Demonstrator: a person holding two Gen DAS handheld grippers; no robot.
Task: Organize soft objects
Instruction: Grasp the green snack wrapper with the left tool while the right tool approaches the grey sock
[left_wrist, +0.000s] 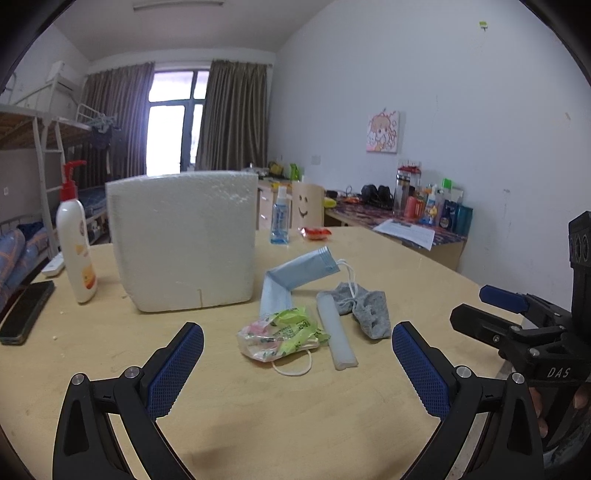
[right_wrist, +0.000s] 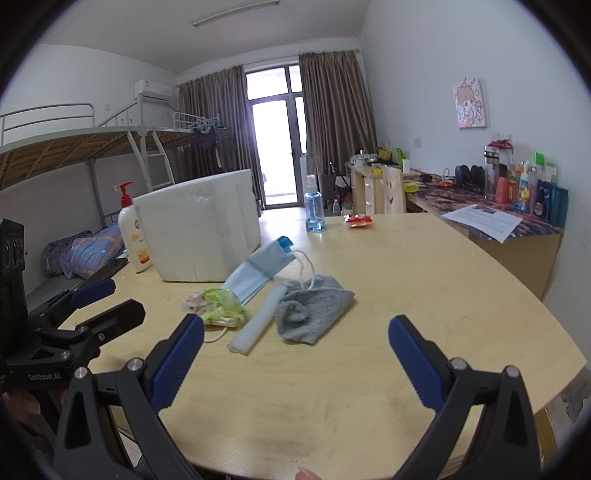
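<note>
Your left gripper (left_wrist: 297, 363) & right gripper (right_wrist: 295, 360) gape wide, empty, over pale wood table (right_wrist: 424, 280); crumpled grey knit sock (right_wrist: 314, 308), pleated blue mask (right_wrist: 258, 271), white foam box (left_wrist: 183, 238).

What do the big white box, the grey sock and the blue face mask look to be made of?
White box: likely expanded foam, matte with a pebbly, beaded surface. Grey sock: knitted fabric, fuzzy and limp, crumpled. Blue face mask: probably non-woven fabric, smooth, pleated, with white elastic loops.

I see a lotion bottle (left_wrist: 77, 243), a black phone (left_wrist: 26, 312), a spray bottle (left_wrist: 279, 220) and a red wrapper (left_wrist: 316, 233) on my bench (left_wrist: 288, 406)
</note>
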